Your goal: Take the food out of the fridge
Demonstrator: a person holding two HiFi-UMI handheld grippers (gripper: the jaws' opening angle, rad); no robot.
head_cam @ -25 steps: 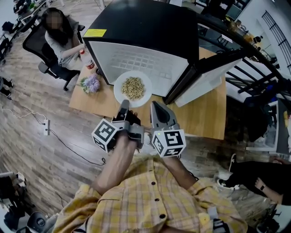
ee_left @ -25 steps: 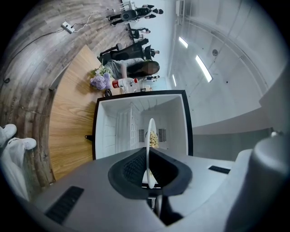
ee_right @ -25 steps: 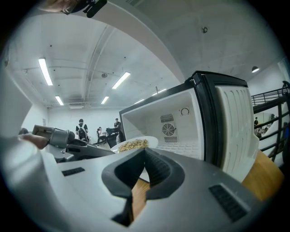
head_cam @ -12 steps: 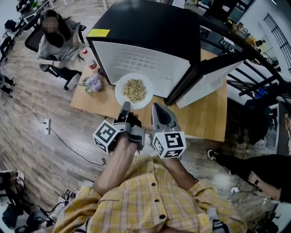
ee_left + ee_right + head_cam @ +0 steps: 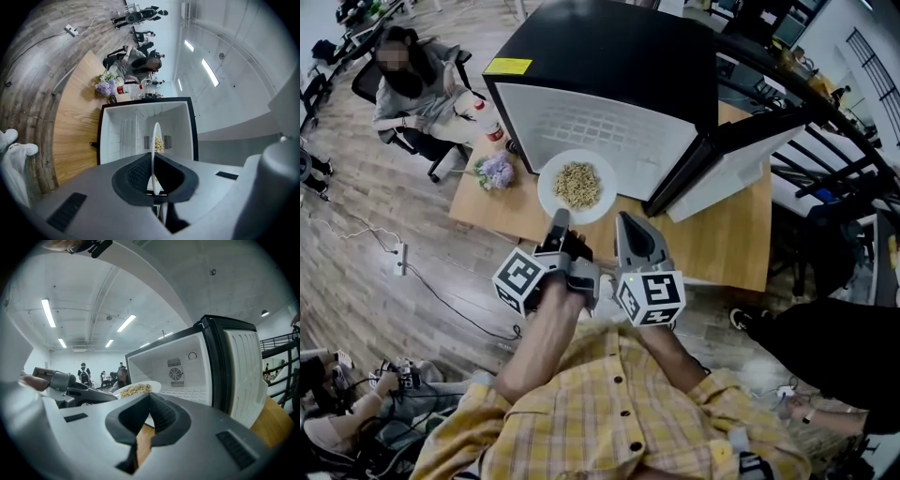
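Observation:
A white plate (image 5: 577, 186) heaped with pale grain-like food (image 5: 576, 183) hangs just in front of the open black mini fridge (image 5: 609, 66). My left gripper (image 5: 559, 217) is shut on its near rim. In the left gripper view the plate (image 5: 154, 140) stands edge-on between the jaws of the left gripper (image 5: 153, 161), and the white fridge interior (image 5: 124, 133) lies behind it. My right gripper (image 5: 624, 220) hovers beside the plate on the right, shut and empty. In the right gripper view the right gripper (image 5: 149, 397) sits just right of the plate (image 5: 136, 390).
The fridge door (image 5: 727, 164) swings open to the right over the wooden table (image 5: 722, 234). A bunch of lilac flowers (image 5: 494, 172) and a red-capped bottle (image 5: 490, 127) stand at the table's left end. A person (image 5: 412, 80) sits beyond them, and another person (image 5: 839, 352) is at lower right.
Both grippers and the plate have kept their places. Only the people around the table have shifted.

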